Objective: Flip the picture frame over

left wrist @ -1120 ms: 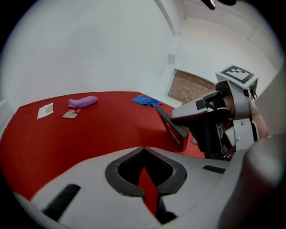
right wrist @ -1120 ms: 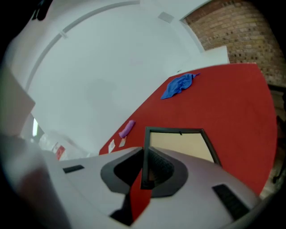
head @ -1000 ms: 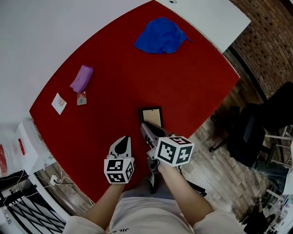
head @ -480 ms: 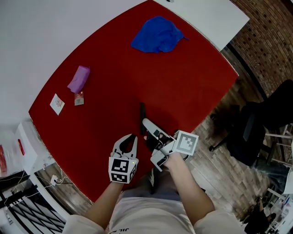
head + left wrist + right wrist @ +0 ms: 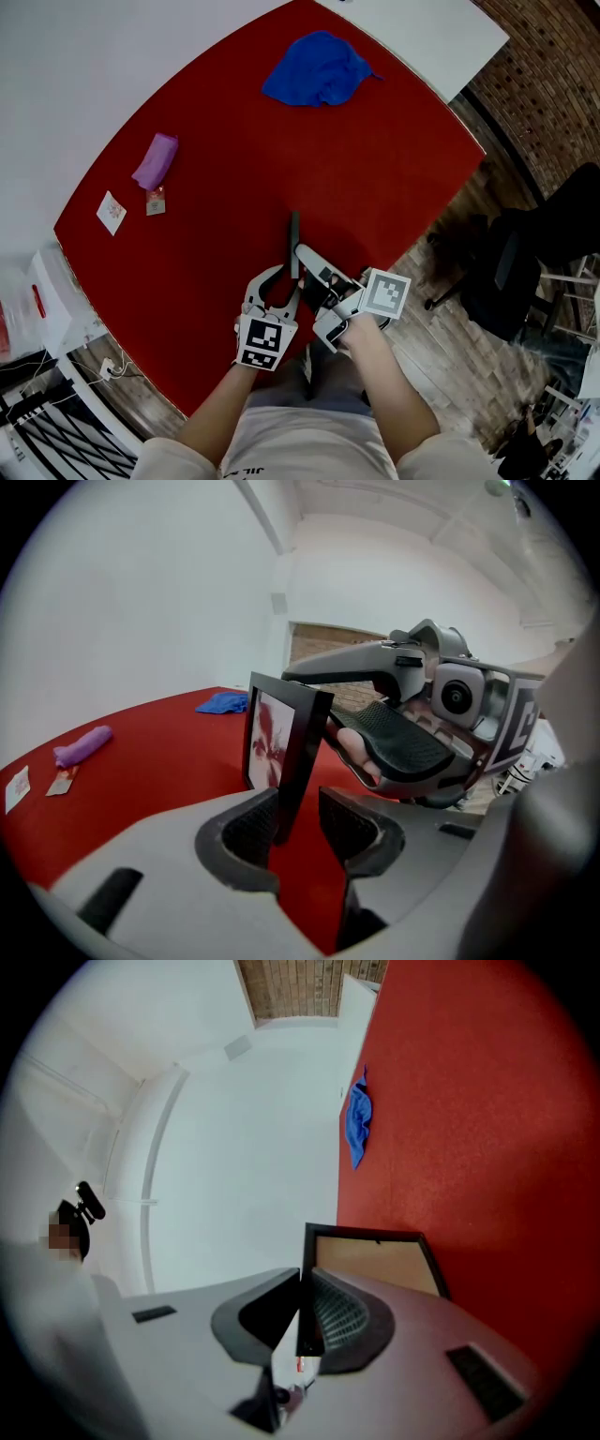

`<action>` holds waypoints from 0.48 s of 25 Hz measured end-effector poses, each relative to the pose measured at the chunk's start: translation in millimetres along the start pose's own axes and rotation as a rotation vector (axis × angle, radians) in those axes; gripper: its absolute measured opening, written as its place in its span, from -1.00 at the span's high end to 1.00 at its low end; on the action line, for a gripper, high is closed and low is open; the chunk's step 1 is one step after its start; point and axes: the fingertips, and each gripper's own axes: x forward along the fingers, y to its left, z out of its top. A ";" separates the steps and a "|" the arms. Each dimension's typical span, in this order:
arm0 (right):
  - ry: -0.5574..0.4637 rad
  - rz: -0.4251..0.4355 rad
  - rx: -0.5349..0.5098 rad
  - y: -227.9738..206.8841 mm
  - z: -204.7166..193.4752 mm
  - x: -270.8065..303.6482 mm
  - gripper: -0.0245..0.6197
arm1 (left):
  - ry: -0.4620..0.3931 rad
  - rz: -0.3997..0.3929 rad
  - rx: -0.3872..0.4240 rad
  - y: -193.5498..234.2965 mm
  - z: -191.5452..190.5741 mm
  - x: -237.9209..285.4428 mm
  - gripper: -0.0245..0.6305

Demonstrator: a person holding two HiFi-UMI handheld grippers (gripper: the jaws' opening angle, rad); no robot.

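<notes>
Red bench top, head view: picture frame stands on edge near the bench's front edge, seen edge-on as a thin dark bar. Right gripper comes in from the right, fingers clamped on the frame's near end. Left gripper sits just left of it, fingers spread w/ the frame's lower end btwn them. Blue cloth at far side of bench. On the left: purple roll, small packet, white card, all well apart from frame. Office chair on wood floor at right.

Left gripper view: frame upright, black border, glass side facing left w/ a reddish pattern. Its bottom corner sits btwn the fingers. They've just been opening, and a clear gap shows at the right pad, so no squeeze. Left pad is very close to frame, contact can't tell. Right gripper is above and behind, gripping the frame's right side.

Right gripper view: pic is rolled, bench runs up the right side. Fingers closed tight on the frame's black edge. Tan backing board shows right of the fingers. Blue cloth lies further along the bench, well apart.
</notes>
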 end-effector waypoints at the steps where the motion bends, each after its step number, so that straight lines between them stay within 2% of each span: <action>1: 0.003 -0.007 -0.010 0.7 0.9 -1.2 0.80 | -0.002 0.008 -0.004 0.2 1.4 2.9 0.56; 4: 0.023 -0.041 -0.059 1.4 2.2 -5.0 0.79 | -0.008 0.042 -0.021 3.4 2.6 9.1 0.56; 9: 0.060 -0.092 -0.132 1.2 7.4 -10.6 0.79 | -0.045 0.100 0.098 0.0 8.9 14.2 0.56; 12: 0.074 -0.189 -0.256 1.8 17.6 -18.5 0.79 | -0.054 0.090 0.076 -3.8 12.4 19.3 0.59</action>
